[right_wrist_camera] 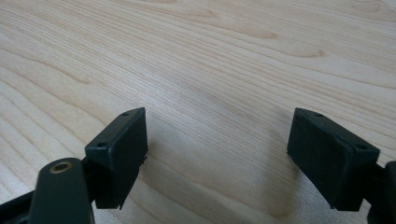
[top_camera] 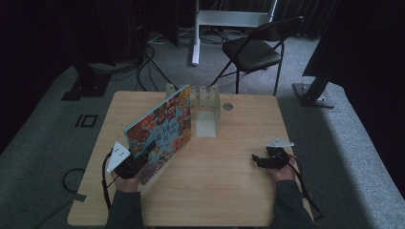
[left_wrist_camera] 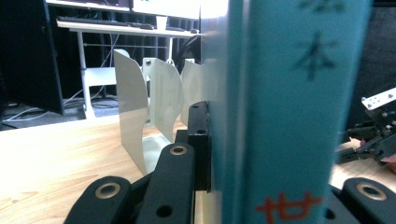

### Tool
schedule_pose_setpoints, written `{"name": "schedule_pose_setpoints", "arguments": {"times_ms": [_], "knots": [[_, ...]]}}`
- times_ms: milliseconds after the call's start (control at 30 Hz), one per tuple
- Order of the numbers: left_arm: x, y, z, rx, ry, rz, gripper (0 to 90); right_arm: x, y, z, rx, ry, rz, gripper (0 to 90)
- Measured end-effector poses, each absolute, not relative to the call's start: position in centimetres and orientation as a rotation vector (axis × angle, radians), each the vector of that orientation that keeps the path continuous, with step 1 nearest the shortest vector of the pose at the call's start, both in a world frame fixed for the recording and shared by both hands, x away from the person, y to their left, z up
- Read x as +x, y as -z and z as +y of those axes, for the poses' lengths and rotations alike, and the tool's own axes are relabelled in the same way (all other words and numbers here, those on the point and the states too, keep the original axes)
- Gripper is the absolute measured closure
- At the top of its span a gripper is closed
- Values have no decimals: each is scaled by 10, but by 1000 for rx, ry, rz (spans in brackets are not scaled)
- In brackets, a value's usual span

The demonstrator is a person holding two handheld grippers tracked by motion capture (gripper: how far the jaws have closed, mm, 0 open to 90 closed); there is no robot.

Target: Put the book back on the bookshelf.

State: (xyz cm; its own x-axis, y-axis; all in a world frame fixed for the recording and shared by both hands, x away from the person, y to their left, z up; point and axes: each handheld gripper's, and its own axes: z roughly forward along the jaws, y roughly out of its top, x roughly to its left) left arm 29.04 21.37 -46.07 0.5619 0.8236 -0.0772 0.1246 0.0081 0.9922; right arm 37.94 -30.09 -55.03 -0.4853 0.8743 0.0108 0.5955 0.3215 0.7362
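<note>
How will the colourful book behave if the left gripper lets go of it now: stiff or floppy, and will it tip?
The book looks stiff: held at one corner by the left gripper, its cover stays flat without sagging. It stands tilted on edge on the table, so it would probably fall flat if released. Its broad spine suggests some weight, and the glossy-looking cover may slip.

Each hand carries a black two-jaw claw: the left claw [top_camera: 143, 156] and the right claw [top_camera: 255, 160] each bear a pale grey three-cornered plate on top and trail a black cable. Their jaws are blocky black pads on arms with brass-ringed pivot holes. Dark grey-green sleeves [top_camera: 125, 210] cover both forearms.
</note>
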Motion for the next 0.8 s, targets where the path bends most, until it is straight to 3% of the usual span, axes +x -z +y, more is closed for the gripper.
{"name": "schedule_pose_setpoints", "arguments": {"times_ms": [800], "knots": [[291, 458, 221, 1454, -717, 906, 810, 379, 550, -301, 1304, -977, 2203, 198]]}}
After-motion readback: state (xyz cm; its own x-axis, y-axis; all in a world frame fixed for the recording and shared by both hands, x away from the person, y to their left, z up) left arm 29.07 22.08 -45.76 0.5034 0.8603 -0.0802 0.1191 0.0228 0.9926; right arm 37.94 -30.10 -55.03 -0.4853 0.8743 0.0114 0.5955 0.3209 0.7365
